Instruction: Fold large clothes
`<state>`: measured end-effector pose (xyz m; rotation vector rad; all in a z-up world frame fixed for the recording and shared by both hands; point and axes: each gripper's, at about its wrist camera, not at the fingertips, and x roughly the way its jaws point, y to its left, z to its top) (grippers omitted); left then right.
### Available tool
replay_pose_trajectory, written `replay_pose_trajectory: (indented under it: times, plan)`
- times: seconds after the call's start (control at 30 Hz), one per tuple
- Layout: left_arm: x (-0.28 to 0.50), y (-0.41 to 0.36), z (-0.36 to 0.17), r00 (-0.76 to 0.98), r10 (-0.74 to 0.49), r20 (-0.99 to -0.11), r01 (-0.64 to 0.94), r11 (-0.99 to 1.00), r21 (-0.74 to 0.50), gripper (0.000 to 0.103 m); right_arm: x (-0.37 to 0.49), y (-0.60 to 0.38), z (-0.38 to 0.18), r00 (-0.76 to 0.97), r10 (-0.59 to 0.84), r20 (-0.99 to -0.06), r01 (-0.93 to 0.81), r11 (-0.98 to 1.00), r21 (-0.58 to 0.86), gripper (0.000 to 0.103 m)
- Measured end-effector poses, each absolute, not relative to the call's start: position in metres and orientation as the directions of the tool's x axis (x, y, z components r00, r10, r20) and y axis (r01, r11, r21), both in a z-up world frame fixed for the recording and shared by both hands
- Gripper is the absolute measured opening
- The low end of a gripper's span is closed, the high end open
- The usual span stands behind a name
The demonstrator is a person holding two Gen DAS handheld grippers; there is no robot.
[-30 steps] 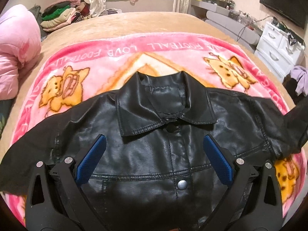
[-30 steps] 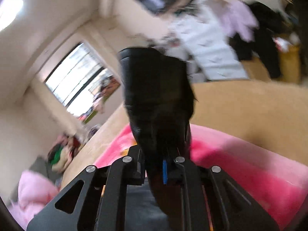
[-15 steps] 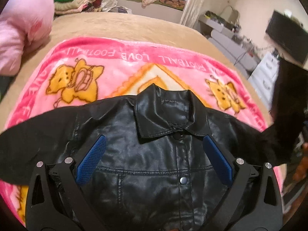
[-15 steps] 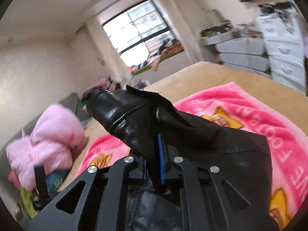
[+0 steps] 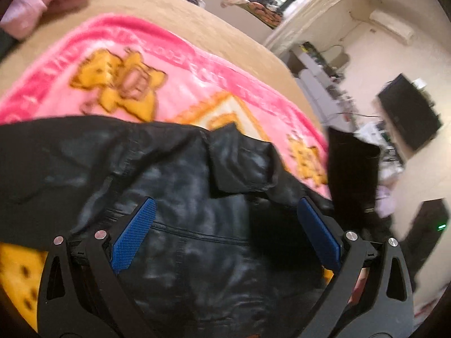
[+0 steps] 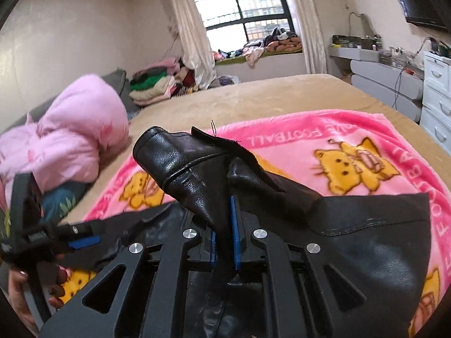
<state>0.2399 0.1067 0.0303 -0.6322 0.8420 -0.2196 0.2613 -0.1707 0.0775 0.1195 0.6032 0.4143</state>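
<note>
A black leather jacket (image 5: 183,186) lies front-up on a pink cartoon blanket (image 5: 157,56) on the bed. My left gripper (image 5: 225,225) is open and empty, hovering over the jacket's chest below the collar. My right gripper (image 6: 225,239) is shut on the cuff end of the jacket's sleeve (image 6: 180,163), which it holds raised above the jacket body (image 6: 366,239). The raised sleeve also shows in the left wrist view (image 5: 352,169) at the right. The left gripper shows in the right wrist view (image 6: 81,240) at the lower left, with a hand on it.
A pink padded coat (image 6: 76,140) lies on the bed's left side. Folded clothes (image 6: 157,84) are stacked at the far left. White drawers (image 6: 437,90) and a desk (image 6: 380,64) stand to the right. A wall-mounted TV (image 5: 408,115) is on the right.
My right gripper has swung the sleeve end up and leftward over the jacket. My left gripper has shifted and turned, its view now tilted toward the right of the room.
</note>
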Motion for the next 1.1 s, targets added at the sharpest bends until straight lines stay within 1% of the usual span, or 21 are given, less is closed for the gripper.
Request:
replay_pose_trajectory:
  times: [0.07,0.2,0.4,0.47,0.57,0.6,0.63,0.67,0.73,0.8,0.83,0.87,1.0,1.03,1.1]
  plan:
    - [0.241,0.105,0.026,0.647,-0.473,-0.598,-0.037,0.764,-0.645,0.094,0.261,-0.159,0.067,0.733,0.407,-0.545,-0.353,0.912,0.207,0.008]
    - [0.246,0.103,0.015,0.619,-0.542,-0.568,-0.036,0.702,-0.711,0.094,0.259,-0.141,0.049,0.711,0.399,-0.579,-0.376,0.912,0.167,0.008]
    - [0.253,0.106,-0.001,0.604,-0.574,-0.553,-0.067,0.655,-0.753,0.094,0.254,-0.114,0.018,0.664,0.406,-0.628,-0.422,0.897,0.134,0.01]
    - [0.255,0.107,-0.006,0.592,-0.584,-0.556,-0.076,0.646,-0.76,0.094,0.253,-0.107,0.01,0.645,0.411,-0.644,-0.435,0.891,0.133,0.014]
    - [0.258,0.107,-0.015,0.575,-0.591,-0.566,-0.096,0.638,-0.764,0.094,0.252,-0.098,0.001,0.617,0.418,-0.667,-0.452,0.882,0.134,0.018]
    - [0.26,0.107,-0.019,0.569,-0.595,-0.568,-0.102,0.635,-0.766,0.094,0.251,-0.096,-0.001,0.61,0.415,-0.675,-0.456,0.88,0.129,0.021]
    - [0.26,0.106,-0.022,0.562,-0.598,-0.571,-0.107,0.632,-0.768,0.094,0.25,-0.093,-0.003,0.602,0.411,-0.685,-0.462,0.878,0.121,0.034]
    - [0.261,0.106,-0.024,0.557,-0.602,-0.572,-0.11,0.629,-0.77,0.094,0.247,-0.09,-0.004,0.603,0.4,-0.69,-0.464,0.88,0.104,0.053]
    - [0.264,0.105,-0.028,0.55,-0.608,-0.573,-0.118,0.623,-0.773,0.094,0.242,-0.086,-0.005,0.616,0.372,-0.694,-0.466,0.883,0.061,0.067]
    - [0.266,0.104,-0.032,0.544,-0.606,-0.581,-0.124,0.627,-0.77,0.094,0.234,-0.085,-0.003,0.629,0.349,-0.695,-0.473,0.881,0.014,0.074]
    - [0.267,0.103,-0.034,0.54,-0.603,-0.587,-0.128,0.631,-0.766,0.094,0.231,-0.084,-0.001,0.642,0.331,-0.691,-0.468,0.884,-0.012,0.08]
    - [0.268,0.103,-0.037,0.535,-0.601,-0.594,-0.132,0.635,-0.761,0.094,0.226,-0.085,0.002,0.66,0.31,-0.685,-0.463,0.885,-0.046,0.085]
    - [0.272,0.096,-0.047,0.514,-0.583,-0.629,-0.138,0.668,-0.731,0.093,0.215,-0.09,0.01,0.701,0.235,-0.673,-0.439,0.886,-0.148,0.087]
    - [0.272,0.093,-0.048,0.507,-0.573,-0.643,-0.138,0.683,-0.717,0.092,0.213,-0.092,0.011,0.71,0.215,-0.67,-0.428,0.888,-0.17,0.087]
    - [0.271,0.086,-0.048,0.499,-0.535,-0.682,-0.131,0.731,-0.669,0.084,0.211,-0.098,0.013,0.726,0.178,-0.664,-0.408,0.889,-0.208,0.087]
